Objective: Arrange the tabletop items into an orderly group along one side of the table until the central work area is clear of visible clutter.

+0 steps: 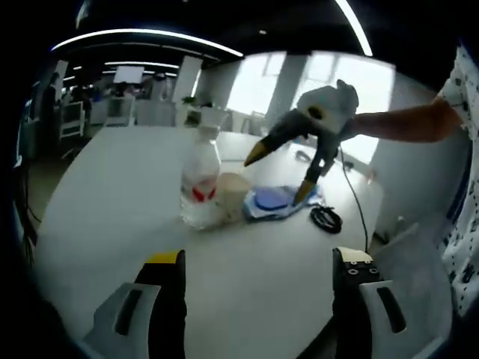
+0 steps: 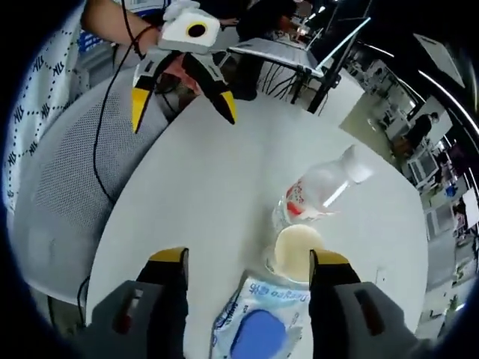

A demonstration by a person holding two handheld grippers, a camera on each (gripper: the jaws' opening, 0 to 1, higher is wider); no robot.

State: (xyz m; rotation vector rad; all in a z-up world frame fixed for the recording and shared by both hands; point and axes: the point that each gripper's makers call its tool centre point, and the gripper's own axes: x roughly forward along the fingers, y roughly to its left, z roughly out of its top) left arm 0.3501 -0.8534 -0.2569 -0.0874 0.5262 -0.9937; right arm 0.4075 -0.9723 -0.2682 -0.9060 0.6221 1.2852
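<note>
Setting: a white round table [image 1: 112, 194] in an open office, seen from 2 hand-held grippers.
Bottle: a clear plastic bottle [image 1: 200, 185] with a red label and white cap stood upright near the table's far side in the left gripper view; in the right gripper view the same bottle [image 2: 314, 193] appeared just past the cup.
Cup: a pale cup [image 1: 234, 196] stood touching or just beside the bottle; from above, the cup [image 2: 294, 253] showed a cream-coloured inside.
Packet: a blue-and-white packet [image 1: 275, 202] lay flat just beside the cup, and between the right gripper's jaws as the packet [image 2: 258, 321] in the right gripper view.
Cable: a coiled black cable [image 1: 326, 218] lay near the packet, towards the table edge.
Left gripper: the left gripper [image 1: 258, 299] was spread wide and held nothing, well apart from the 3 items; it also appeared as the yellow-tipped gripper [image 2: 183, 112] in the right gripper view.
Right gripper: the right gripper [image 2: 251, 288] was spread, poised over the packet and pinching nothing; whether a tip touched the packet could not be told.
Progress: the 3 items already sat as 1 cluster, and the near tabletop looked bare.
Remaining: judged from this layout, tidying the packet and cable into line at the side.
</note>
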